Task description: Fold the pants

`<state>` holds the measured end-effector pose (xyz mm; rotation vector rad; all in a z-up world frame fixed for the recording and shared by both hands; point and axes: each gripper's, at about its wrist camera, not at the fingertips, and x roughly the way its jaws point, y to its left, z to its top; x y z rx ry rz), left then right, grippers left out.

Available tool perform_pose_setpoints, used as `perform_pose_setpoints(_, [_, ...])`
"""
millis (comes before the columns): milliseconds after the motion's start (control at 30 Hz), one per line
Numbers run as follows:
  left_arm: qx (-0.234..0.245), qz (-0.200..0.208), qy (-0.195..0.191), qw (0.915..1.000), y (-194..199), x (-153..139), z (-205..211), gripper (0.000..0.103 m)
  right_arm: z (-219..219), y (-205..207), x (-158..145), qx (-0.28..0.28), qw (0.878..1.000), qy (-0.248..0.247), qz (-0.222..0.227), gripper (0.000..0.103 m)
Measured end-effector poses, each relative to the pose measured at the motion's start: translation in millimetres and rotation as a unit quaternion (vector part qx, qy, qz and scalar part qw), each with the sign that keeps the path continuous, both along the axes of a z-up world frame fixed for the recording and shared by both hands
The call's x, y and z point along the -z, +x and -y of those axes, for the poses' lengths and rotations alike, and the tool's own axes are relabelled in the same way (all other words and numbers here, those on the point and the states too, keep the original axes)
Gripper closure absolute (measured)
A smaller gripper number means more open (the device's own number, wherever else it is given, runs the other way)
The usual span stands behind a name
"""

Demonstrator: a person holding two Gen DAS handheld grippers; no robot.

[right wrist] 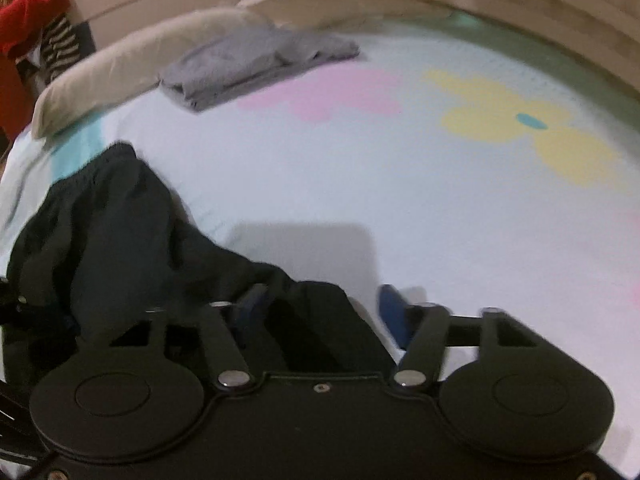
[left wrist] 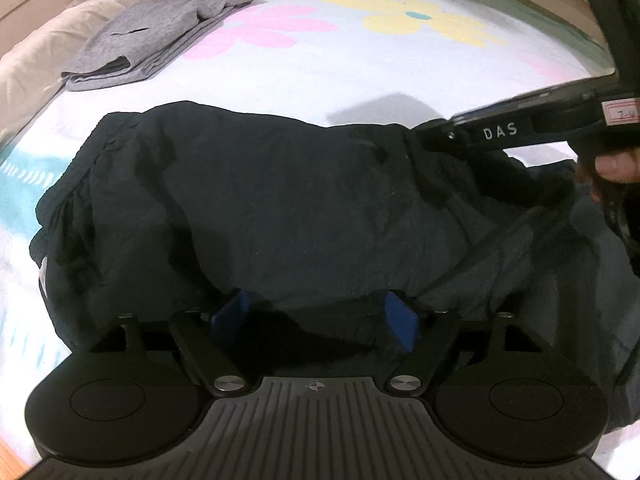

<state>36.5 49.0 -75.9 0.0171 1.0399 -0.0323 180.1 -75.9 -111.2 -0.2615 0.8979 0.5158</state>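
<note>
Black pants (left wrist: 256,208) lie bunched on the bed in front of me; they also show in the right wrist view (right wrist: 112,232). My left gripper (left wrist: 316,320) is open, its blue pads (left wrist: 400,324) wide apart with the near edge of the pants draped between them. My right gripper (right wrist: 320,312) is open too, with a fold of black cloth lying between its blue pads (right wrist: 394,312). From the left wrist view the right gripper's body (left wrist: 520,128) reaches in over the right end of the pants.
The bed sheet (right wrist: 440,220) is white with pink and yellow flowers. Folded grey pants (left wrist: 152,40) lie at the far left, next to a beige pillow (right wrist: 120,68). Red and striped clothes (right wrist: 36,20) hang beyond the bed's left side.
</note>
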Motion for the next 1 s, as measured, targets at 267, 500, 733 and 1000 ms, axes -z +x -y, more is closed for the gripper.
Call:
perform_pose_setpoints(267, [-0.003, 0.002, 0.004, 1.0, -0.6, 0.4, 3.6, 0.026, -0.6, -38.7, -1.6, -0.027, 0.999, 0.033, -0.01, 0.09])
perform_pose_setpoints(500, [-0.002, 0.005, 0.005, 1.0, -2.3, 0.2, 4.1, 0.025, -4.5, -38.4, 2.9, -0.025, 0.999, 0.023, -0.01, 0.082])
perform_pose_setpoints(733, [-0.002, 0.005, 0.006, 1.0, -2.7, 0.2, 4.0, 0.025, -1.2, -22.5, 5.1, -0.005, 0.998, 0.052, -0.035, 0.061])
perform_pose_setpoints(1000, [-0.001, 0.005, 0.006, 1.0, -2.4, 0.3, 4.2, 0.025, 1.6, -10.2, 5.8, 0.033, 0.998, 0.058, -0.021, 0.098])
